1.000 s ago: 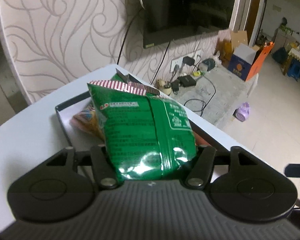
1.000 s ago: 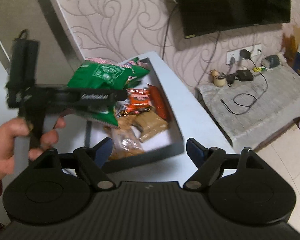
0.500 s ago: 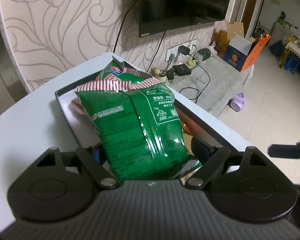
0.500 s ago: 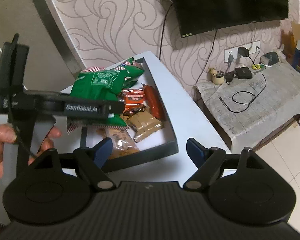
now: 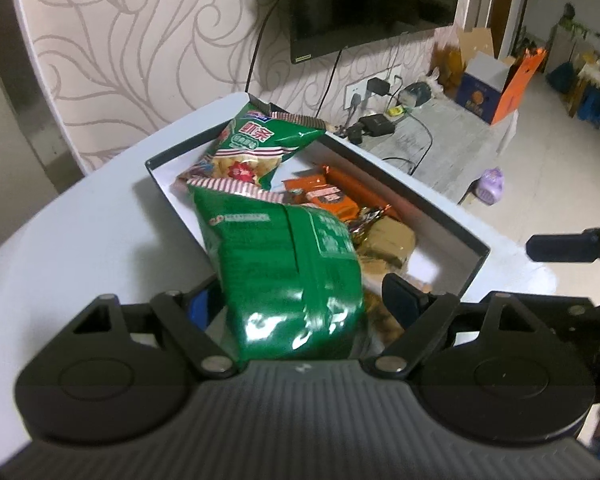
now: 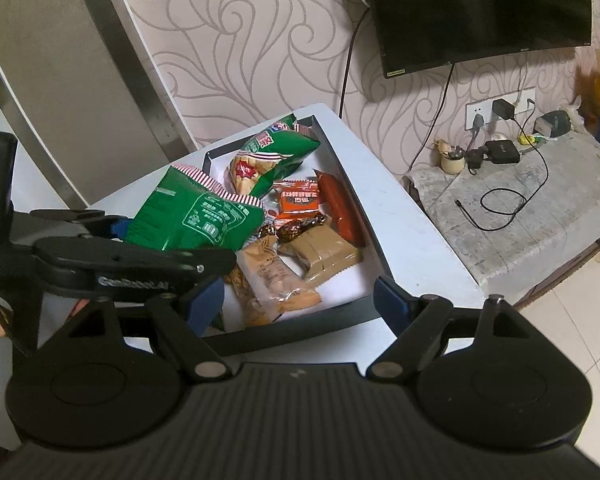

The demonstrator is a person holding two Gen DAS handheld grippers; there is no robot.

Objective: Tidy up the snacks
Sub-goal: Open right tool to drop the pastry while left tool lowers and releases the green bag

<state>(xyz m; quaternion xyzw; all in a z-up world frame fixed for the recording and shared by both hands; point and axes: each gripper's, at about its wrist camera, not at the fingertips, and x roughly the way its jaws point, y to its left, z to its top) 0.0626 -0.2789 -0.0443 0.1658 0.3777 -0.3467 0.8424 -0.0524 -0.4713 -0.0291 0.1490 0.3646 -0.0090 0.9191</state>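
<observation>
A green snack bag [image 5: 284,272] lies between the spread fingers of my left gripper [image 5: 300,300], over the near left part of the dark box [image 5: 474,256]; the jaws stand open and the right finger is clear of it. The bag also shows in the right wrist view [image 6: 196,216], resting on the box's left side. A second green bag [image 5: 260,140] lies at the box's far end, with orange packets [image 5: 328,196], a red sausage [image 6: 340,208] and brown biscuit packs [image 6: 324,252] beside it. My right gripper [image 6: 300,296] is open and empty at the box's near edge.
The box sits on a white table [image 5: 80,232] against a patterned wall. A TV [image 6: 476,12] hangs above. A low grey bench [image 6: 540,200] with cables and chargers stands right of the table. Cardboard boxes [image 5: 496,84] stand on the floor beyond.
My left gripper opened and lowered the green bag into the box, then drew back. More of the box's contents show. The right gripper stayed open and shifted slightly closer.
</observation>
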